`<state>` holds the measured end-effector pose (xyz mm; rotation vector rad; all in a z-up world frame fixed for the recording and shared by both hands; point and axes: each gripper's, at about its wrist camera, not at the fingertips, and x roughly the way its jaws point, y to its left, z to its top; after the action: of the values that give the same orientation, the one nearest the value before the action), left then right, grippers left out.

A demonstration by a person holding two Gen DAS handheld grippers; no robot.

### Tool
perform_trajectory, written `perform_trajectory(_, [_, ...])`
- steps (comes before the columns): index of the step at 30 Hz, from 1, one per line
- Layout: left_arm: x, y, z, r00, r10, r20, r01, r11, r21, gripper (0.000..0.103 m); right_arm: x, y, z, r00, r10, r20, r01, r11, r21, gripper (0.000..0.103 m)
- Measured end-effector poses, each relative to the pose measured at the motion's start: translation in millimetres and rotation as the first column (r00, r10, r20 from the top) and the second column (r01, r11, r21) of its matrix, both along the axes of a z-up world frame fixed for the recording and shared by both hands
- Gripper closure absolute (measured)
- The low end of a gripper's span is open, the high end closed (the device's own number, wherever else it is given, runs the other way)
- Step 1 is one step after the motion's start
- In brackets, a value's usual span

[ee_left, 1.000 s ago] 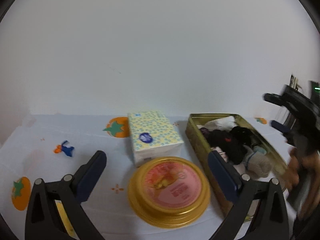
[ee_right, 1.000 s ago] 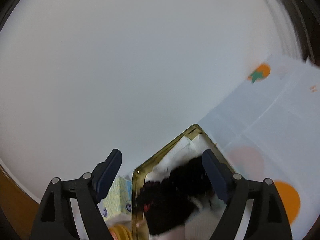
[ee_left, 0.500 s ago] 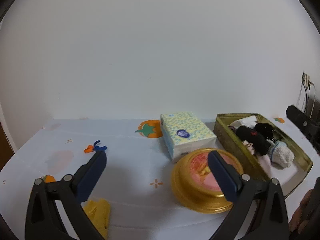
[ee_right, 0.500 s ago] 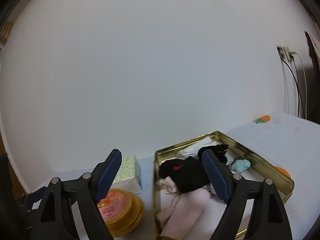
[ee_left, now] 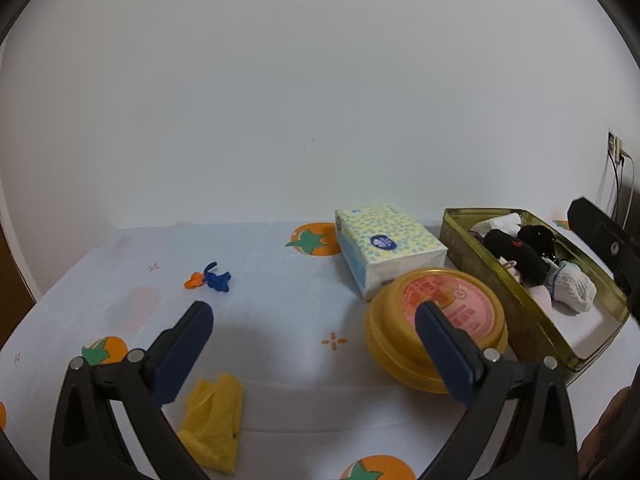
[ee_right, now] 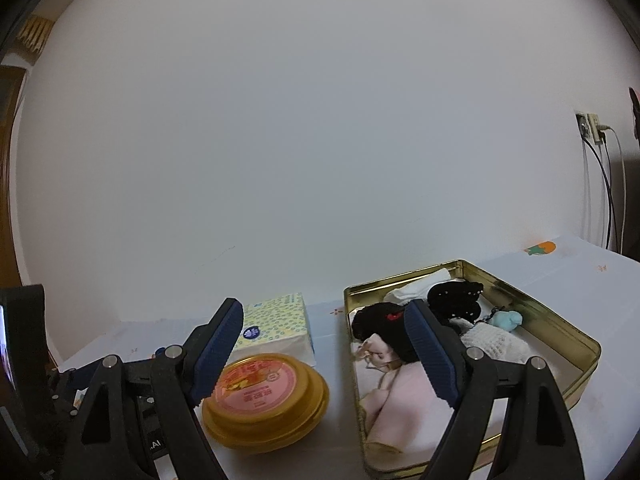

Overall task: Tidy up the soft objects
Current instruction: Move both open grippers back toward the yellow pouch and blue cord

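Against a white wall, over the patterned surface (ee_left: 280, 304), the left claw (ee_left: 314, 330) tilts downward, released; the right claw (ee_right: 324, 326) points nearly level toward the gold tin (ee_right: 576, 332), released and empty.

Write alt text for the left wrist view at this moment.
The open left gripper, holding nothing, hovers over a white fruit-print tablecloth, with a crumpled yellow cloth lying near its left finger. Ahead to the right sit a round gold tin, a tissue pack and an open gold tin of socks.
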<state>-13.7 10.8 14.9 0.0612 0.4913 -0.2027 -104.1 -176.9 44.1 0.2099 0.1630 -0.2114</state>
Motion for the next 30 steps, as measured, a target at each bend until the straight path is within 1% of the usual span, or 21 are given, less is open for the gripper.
perform_trajectory(4, [1.8, 10.2, -1.5, 1.0, 0.017, -0.015, -0.018, 1.0, -0.017, 0.001, 3.6, 12.2, 1.1, 1.0, 0.002, -0.021, -0.003, 1.0, -0.026, 0.018])
perform_trajectory(10, [4.4, 26.2, -4.2, 0.999, 0.04, -0.035, -0.041, 0.999, -0.028, 0.001, 16.9, 24.6, -4.5, 0.998, 0.03, -0.053, -0.029, 1.0, 0.011, 0.018])
perform_trajectory(20, [13.3, 59.5, -10.5, 0.993, 0.082, -0.086, -0.087, 0.994, -0.063, 0.001, 34.9, 58.0, -8.3, 0.991, 0.112, -0.068, -0.111, 0.994, 0.023, 0.018])
perform_trajectory(23, [17.0, 70.2, -12.4, 0.99, 0.098, -0.103, -0.105, 0.992, -0.065, 0.001, 40.8, 65.5, -10.0, 0.988, 0.132, -0.075, -0.13, 0.991, 0.03, 0.018])
perform_trajectory(26, [19.7, 80.7, -14.0, 0.987, 0.115, -0.11, -0.121, 0.991, -0.05, 0.001, 45.8, 72.0, -11.4, 0.985, 0.148, -0.082, -0.146, 0.989, 0.033, 0.018])
perform_trajectory(30, [22.1, 106.9, -18.0, 0.981, 0.128, -0.147, -0.135, 0.99, -0.04, 0.001, 47.9, 76.6, -12.1, 0.982, 0.165, -0.09, -0.163, 0.986, 0.028, 0.018])
